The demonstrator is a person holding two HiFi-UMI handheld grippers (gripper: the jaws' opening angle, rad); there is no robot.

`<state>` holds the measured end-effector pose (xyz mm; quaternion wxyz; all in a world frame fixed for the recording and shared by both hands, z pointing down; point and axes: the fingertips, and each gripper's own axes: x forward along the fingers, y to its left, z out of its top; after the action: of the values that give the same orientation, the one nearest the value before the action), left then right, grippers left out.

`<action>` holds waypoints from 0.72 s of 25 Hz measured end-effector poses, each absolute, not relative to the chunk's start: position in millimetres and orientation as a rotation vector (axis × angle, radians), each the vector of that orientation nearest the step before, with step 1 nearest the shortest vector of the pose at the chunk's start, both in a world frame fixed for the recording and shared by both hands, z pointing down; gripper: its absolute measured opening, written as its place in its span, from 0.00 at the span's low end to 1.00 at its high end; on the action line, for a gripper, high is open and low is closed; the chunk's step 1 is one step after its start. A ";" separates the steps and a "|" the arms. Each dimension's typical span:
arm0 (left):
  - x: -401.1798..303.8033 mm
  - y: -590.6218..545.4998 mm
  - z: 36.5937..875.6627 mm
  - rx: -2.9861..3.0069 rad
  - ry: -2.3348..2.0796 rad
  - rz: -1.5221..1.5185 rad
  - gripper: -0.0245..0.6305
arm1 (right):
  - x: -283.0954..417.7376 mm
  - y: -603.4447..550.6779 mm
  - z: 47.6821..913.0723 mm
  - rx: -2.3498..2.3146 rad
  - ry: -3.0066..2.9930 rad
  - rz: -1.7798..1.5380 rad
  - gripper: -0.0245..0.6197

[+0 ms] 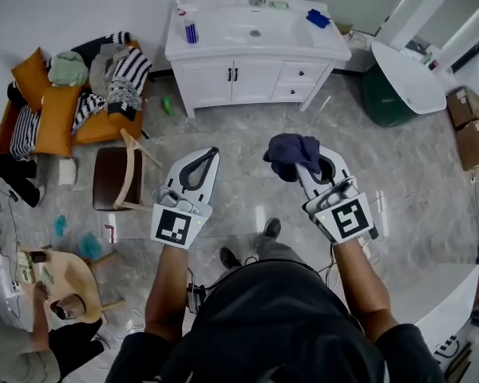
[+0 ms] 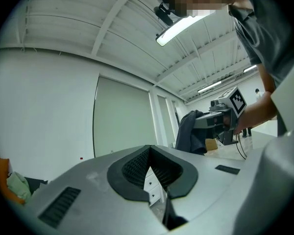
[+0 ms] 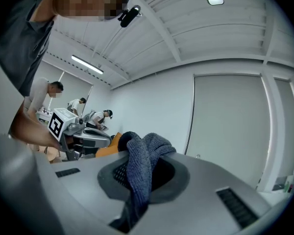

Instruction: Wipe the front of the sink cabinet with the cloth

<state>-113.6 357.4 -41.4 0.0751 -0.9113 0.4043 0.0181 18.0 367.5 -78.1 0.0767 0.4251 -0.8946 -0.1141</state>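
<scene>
Asking: Which step of the wiping job is in hand?

Answering: The approach, as I read it. Seen from above, a person stands on a grey stone-patterned floor (image 1: 247,134) with both grippers held out in front, near the middle of the frame. Nothing touches the cabinet, so no wiping has begun.

Asking: Where is the cloth?

Answering: The dark blue cloth (image 1: 291,152) is just right of centre, pinched in the right gripper (image 1: 311,166). The jaws are pressed onto the fabric, which bunches over their tips. The right gripper view shows a fold running down between the pads.

Asking: And the other one?

Answering: The left gripper (image 1: 211,155) is just left of centre. Its jaws meet at the tips with nothing between them.

Asking: Where is the cabinet?

Answering: The white sink cabinet (image 1: 259,86) stands at the top centre of the frame. Its doors (image 1: 211,82) and drawers (image 1: 302,73) face the person. It is well apart from both grippers, with bare floor between. A sliver of it also shows beyond the jaws in the left gripper view.

Asking: What does the next move call for?

Answering: In my judgement, stepping closer. The right gripper would then go forward and down until the bunched cloth presses against a door panel. Fabric, not the hard jaws, should meet the paint.
</scene>
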 end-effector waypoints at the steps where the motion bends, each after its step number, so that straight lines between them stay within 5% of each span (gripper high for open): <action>1: -105.8 352.3 -41.0 -2.732 1.214 0.045 0.04 | 26.4 362.3 -76.2 1.276 -2.685 -0.326 0.06; 18: 18.5 278.2 -43.0 -2.714 1.248 -0.182 0.04 | 175.4 262.1 -59.6 1.300 -2.841 -0.228 0.06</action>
<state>18.5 278.2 -43.0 0.0742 -0.9044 0.4159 -0.0606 175.4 262.1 -59.6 0.0045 0.4149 -0.9069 -0.0728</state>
